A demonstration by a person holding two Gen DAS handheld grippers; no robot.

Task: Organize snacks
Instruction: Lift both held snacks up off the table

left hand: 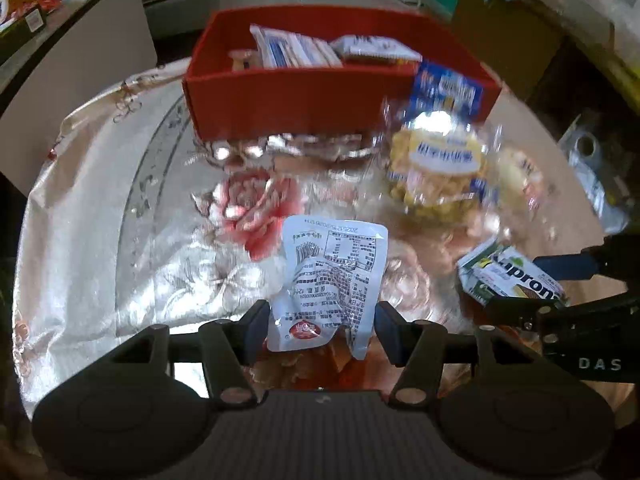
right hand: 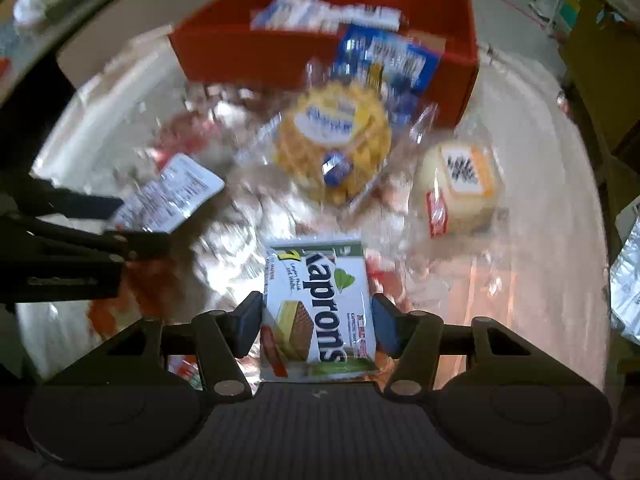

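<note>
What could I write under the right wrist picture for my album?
Right hand-held gripper closed on a Naprons wafer pack, with the red box behind.

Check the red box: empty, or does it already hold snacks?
Partly filled. The red box already holds several white and blue snack packets; other snacks lie outside on the tablecloth.

Bright glare on the glossy tablecloth point(left hand: 100, 208); right view motion-blurred, fisheye edges dark and curved.
</note>
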